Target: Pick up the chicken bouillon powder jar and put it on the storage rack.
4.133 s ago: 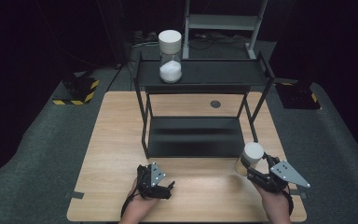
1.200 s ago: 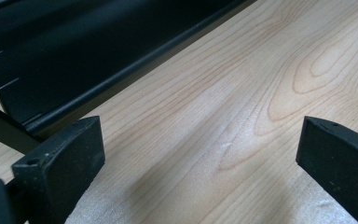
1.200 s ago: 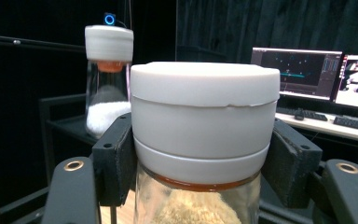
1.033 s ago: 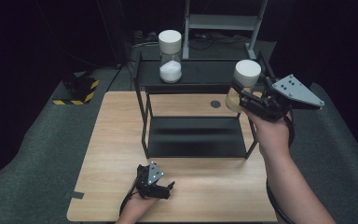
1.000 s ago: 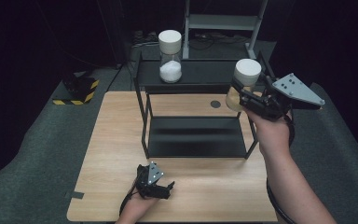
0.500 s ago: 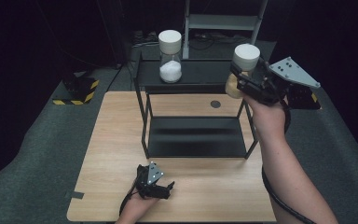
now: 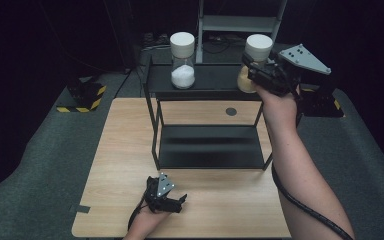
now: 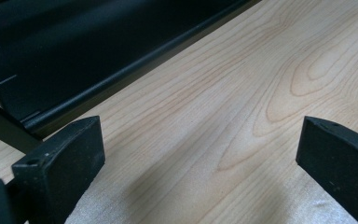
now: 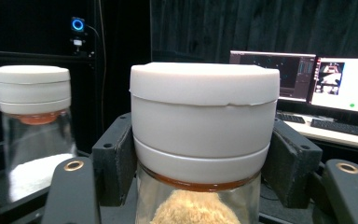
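Resting on the near edge of the wooden table, the left gripper lies idle in the person's hand, its jaws spread wide with nothing but bare wood between them, as the left gripper view shows. Behind it stands a black two-level shelf, its lower board bare. On the top level, toward the left, a glass jar with white powder stands upright under a white lid. Farther right, the right gripper is clamped on a second jar, this one holding something tan and fluffy. In the right gripper view the pads press on either side of the white lid, and the jar sits upright in the grip. It hangs at the right end of the top level; whether its base touches the board cannot be told. Judging by this, the lifting is done, and what remains is to set the jar down beside the first, release it and draw the hand away.
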`<state>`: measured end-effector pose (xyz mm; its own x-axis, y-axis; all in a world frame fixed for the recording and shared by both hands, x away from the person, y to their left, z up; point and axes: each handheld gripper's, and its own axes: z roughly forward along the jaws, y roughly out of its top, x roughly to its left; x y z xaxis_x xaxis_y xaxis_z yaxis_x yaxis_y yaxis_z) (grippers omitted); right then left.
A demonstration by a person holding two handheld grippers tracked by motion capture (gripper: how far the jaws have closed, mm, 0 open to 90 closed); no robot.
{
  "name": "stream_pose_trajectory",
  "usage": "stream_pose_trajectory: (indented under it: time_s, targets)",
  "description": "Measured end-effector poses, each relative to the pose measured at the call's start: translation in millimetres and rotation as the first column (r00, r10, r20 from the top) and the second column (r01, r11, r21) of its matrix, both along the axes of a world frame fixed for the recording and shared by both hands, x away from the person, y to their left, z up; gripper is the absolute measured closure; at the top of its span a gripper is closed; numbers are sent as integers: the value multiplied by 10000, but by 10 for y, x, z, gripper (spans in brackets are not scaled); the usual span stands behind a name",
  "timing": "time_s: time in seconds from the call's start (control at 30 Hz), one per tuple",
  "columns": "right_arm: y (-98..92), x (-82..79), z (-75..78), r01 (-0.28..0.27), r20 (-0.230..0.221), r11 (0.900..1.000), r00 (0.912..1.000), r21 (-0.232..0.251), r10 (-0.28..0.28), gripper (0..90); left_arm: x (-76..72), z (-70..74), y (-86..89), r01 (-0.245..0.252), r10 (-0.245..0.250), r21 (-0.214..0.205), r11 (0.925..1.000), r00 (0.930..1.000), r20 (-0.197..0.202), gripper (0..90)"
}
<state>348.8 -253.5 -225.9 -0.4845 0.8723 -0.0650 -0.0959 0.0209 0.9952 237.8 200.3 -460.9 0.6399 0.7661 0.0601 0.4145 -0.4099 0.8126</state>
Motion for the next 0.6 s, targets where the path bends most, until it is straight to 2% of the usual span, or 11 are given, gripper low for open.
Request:
stream_pose_trajectory:
  time_s: [0.33,0.6]
  targets:
    - [91,192,0,253,-127,9997,9996,18,-252,341,1,-3,10,25,-25,-50,10000,10000,6,14]
    - [101,264,-64,237,-91,9997,9997,45,-237,340,2,-5,15,34,-34,-76,10000,10000,5,14]
